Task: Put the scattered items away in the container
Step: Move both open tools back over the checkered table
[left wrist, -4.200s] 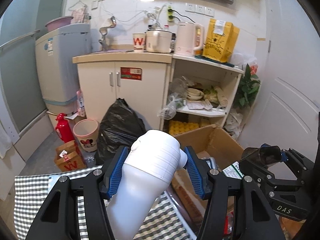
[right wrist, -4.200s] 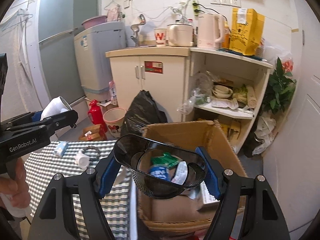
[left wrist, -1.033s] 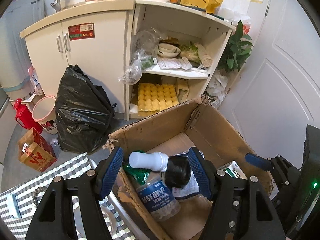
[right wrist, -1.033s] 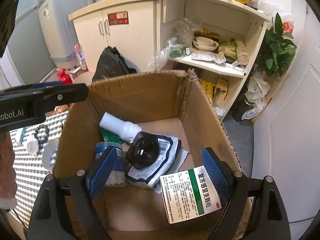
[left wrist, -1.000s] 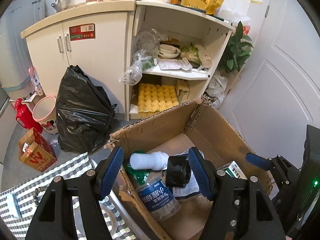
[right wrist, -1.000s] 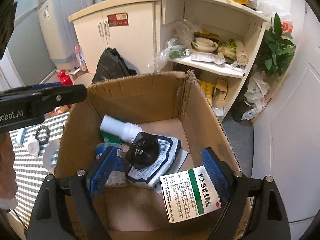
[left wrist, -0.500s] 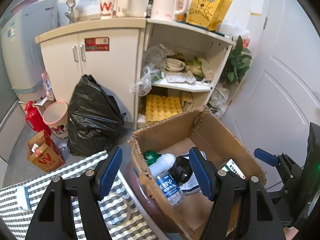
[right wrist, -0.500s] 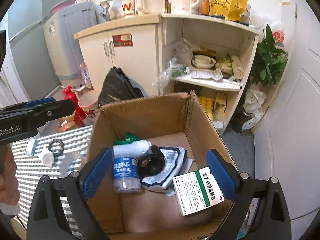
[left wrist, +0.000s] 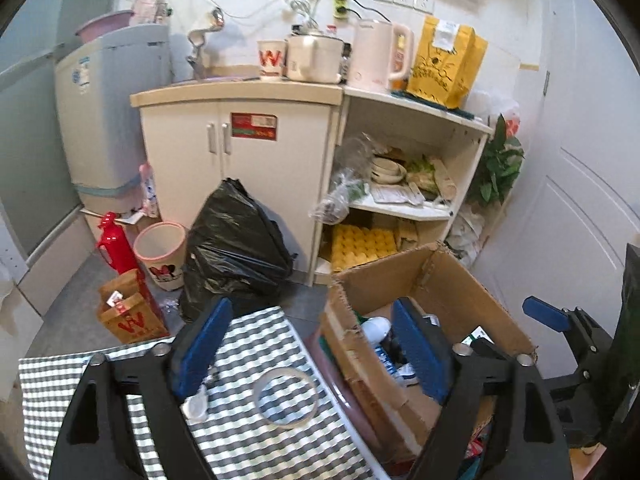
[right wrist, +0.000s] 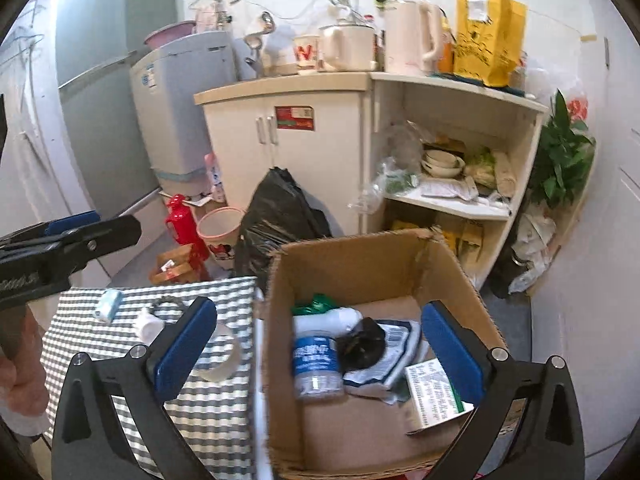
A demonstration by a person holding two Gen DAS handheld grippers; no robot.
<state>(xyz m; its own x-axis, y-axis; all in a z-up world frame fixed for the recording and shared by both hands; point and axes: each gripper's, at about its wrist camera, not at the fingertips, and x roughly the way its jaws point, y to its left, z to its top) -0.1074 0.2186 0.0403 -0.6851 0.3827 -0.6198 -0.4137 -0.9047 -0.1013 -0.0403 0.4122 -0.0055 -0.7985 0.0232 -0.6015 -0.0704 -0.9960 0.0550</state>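
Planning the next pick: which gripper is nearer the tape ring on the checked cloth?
Left. The left gripper hangs right over the tape ring; the right gripper sits beside it, over the cardboard box.

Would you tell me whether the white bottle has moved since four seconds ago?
Yes. The white bottle went from the left gripper into the cardboard box, beside the black cup.

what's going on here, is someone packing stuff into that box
Yes. A person holds a gripper in each hand, and both the left gripper and the right gripper are open and empty. The cardboard box already holds a white bottle, a labelled jar, a black cup and a medicine box. On the checked tablecloth a roll of clear tape, a small white bottle and a bead bracelet are not yet packed.
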